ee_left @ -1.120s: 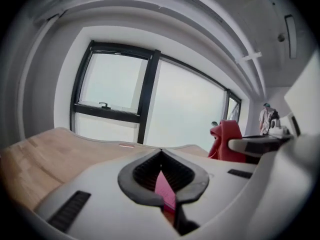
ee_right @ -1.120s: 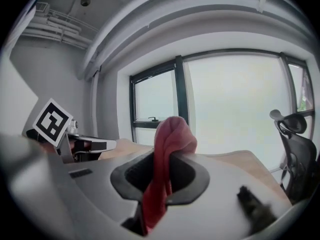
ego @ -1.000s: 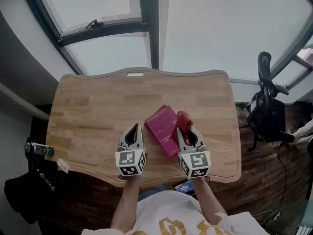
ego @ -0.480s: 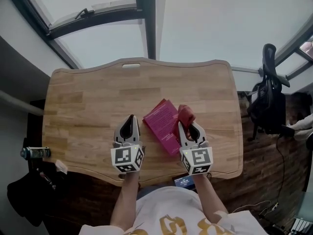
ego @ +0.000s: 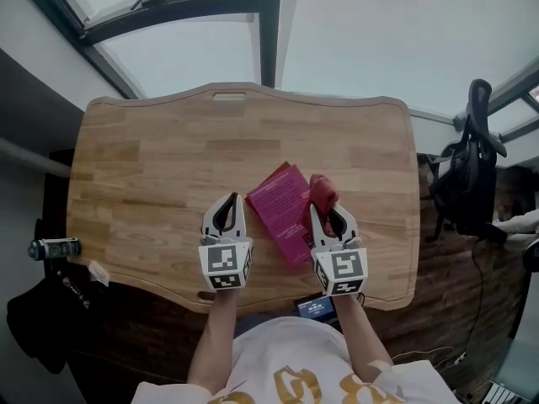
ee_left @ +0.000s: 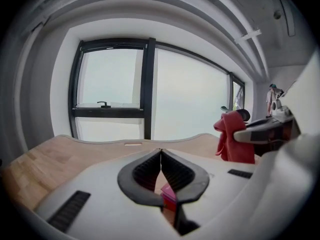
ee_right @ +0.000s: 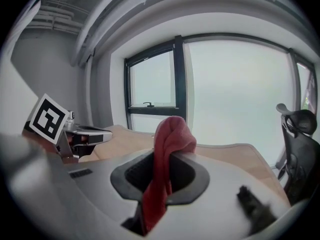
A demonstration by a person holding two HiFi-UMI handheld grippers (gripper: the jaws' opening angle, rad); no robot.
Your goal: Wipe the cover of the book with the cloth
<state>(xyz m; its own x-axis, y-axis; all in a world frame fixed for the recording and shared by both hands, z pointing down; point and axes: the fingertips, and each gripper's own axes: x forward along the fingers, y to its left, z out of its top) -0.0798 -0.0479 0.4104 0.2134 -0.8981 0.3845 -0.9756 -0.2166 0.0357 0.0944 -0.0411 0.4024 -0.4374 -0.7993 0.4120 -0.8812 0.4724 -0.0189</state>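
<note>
A magenta book (ego: 285,209) lies flat near the front middle of the wooden table (ego: 152,167). My right gripper (ego: 324,208) is over the book's right edge, shut on a red cloth (ego: 321,194) that bunches above its jaws; the cloth (ee_right: 167,154) hangs between the jaws in the right gripper view. The left gripper (ego: 228,210) hovers over bare wood just left of the book, shut with nothing in it. In the left gripper view the jaws meet (ee_left: 160,154), a corner of the book (ee_left: 168,196) shows below them, and the cloth (ee_left: 233,143) shows at right.
A black office chair (ego: 472,175) stands off the table's right edge. A can (ego: 52,248) and dark items lie on the floor at the left. Large windows run behind the table's far edge, which has a small slot (ego: 229,97).
Both grippers have sunk a little toward the table and edged forward. The right gripper with the cloth now sits closer over the book's right edge.
</note>
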